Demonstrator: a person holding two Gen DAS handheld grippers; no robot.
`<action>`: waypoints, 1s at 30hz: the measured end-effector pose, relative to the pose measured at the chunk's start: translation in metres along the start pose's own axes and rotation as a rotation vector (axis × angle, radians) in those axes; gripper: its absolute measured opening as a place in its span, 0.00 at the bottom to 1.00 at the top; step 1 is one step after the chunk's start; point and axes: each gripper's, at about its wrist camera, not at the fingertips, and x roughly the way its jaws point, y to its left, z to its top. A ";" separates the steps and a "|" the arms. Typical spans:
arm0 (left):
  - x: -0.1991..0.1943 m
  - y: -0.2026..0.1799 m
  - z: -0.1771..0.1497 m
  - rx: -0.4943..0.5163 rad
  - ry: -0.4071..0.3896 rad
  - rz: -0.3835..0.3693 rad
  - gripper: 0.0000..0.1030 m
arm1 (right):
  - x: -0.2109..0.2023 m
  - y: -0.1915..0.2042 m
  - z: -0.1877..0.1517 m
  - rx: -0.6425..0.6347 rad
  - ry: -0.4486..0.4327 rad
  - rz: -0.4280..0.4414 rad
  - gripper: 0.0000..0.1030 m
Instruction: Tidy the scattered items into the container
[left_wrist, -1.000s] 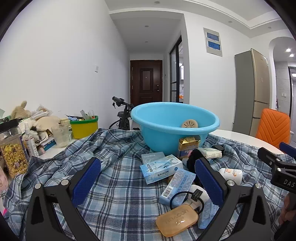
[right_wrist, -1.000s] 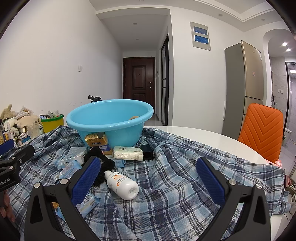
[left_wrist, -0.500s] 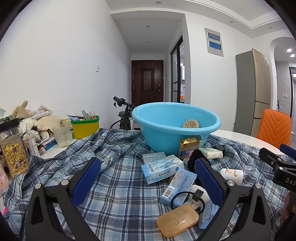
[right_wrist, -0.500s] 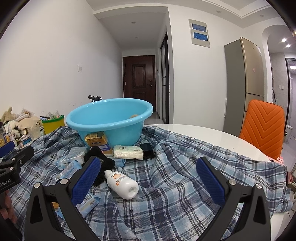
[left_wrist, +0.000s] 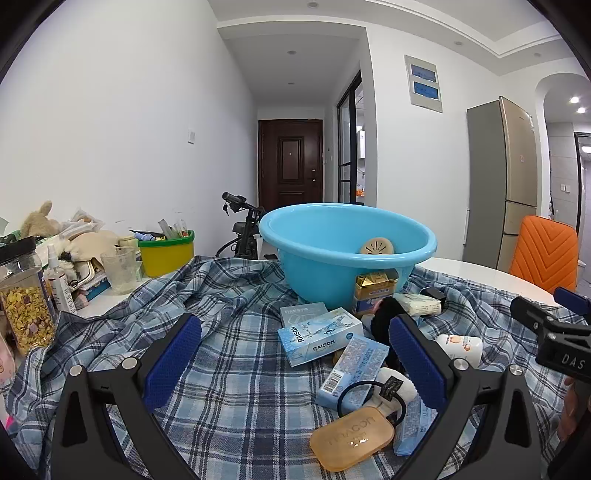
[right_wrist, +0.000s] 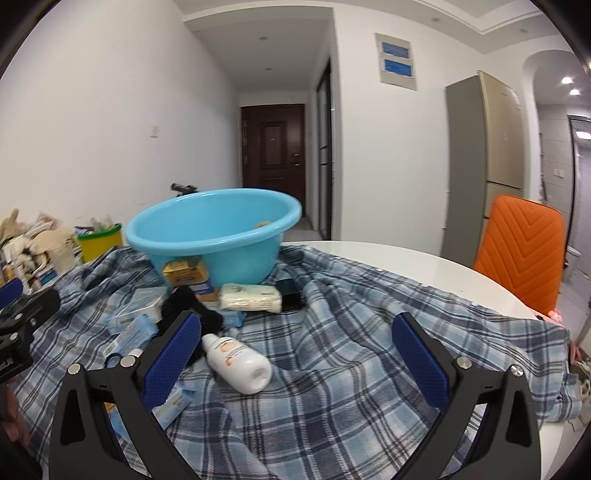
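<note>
Covering white table (right_wrist: 406, 258), plaid cloth (left_wrist: 240, 387); blue basin (left_wrist: 343, 254) on it; both hand-held grippers (left_wrist: 295, 354) (right_wrist: 297, 350) agape, empty.

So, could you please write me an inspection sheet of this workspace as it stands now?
Surface: white table under a rumpled plaid cloth.
Job's things: blue basin holds one round tan item; RAISON box, orange soap, white bottle and tissue pack lie on the cloth.
Clutter: yellow-green tub, cereal jar, plush toys.
Grippers: left gripper and right gripper open, empty.
Cables: nothing seen.
Surroundings: orange chair, fridge, dark door.
</note>
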 end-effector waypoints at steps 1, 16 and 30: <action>0.000 0.000 0.000 0.000 0.000 0.000 1.00 | 0.000 -0.001 0.000 0.006 -0.002 -0.002 1.00; -0.008 0.006 0.035 -0.046 -0.023 -0.034 1.00 | 0.001 -0.002 0.022 -0.014 -0.008 0.050 1.00; -0.029 0.000 0.158 -0.031 -0.074 -0.011 1.00 | -0.055 -0.010 0.154 -0.002 -0.227 0.044 1.00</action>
